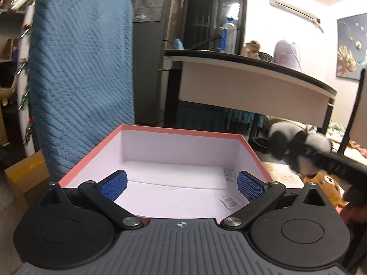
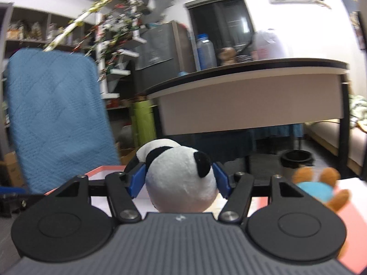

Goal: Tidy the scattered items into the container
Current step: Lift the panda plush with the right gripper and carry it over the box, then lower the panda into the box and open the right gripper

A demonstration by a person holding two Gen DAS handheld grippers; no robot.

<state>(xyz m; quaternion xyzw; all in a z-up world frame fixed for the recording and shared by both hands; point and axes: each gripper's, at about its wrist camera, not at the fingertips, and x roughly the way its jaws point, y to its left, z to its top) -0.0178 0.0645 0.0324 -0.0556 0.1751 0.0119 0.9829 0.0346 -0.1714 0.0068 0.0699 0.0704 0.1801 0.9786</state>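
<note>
A pink-rimmed box (image 1: 146, 129) with a white inside lies right in front of my left gripper (image 1: 181, 184), which is open over it with nothing between its blue pads. Two small paper sachets (image 1: 230, 202) lie on the box floor. In the right wrist view my right gripper (image 2: 180, 180) is shut on a black-and-white panda plush (image 2: 179, 183), held just beside the box's pink edge (image 2: 103, 168). The left wrist view shows the same panda (image 1: 296, 144) at the right, with the other gripper's black body across it. A brown bear plush (image 2: 321, 188) in a blue top lies to the right.
A blue quilted chair back (image 1: 80, 73) stands left of the box. A curved desk (image 1: 252, 80) with a water bottle (image 1: 228, 36) is behind. A cardboard box (image 1: 25, 171) sits at lower left. A black round bin (image 2: 297, 158) stands under the desk, and a person's hand (image 1: 351, 213) shows at the right edge.
</note>
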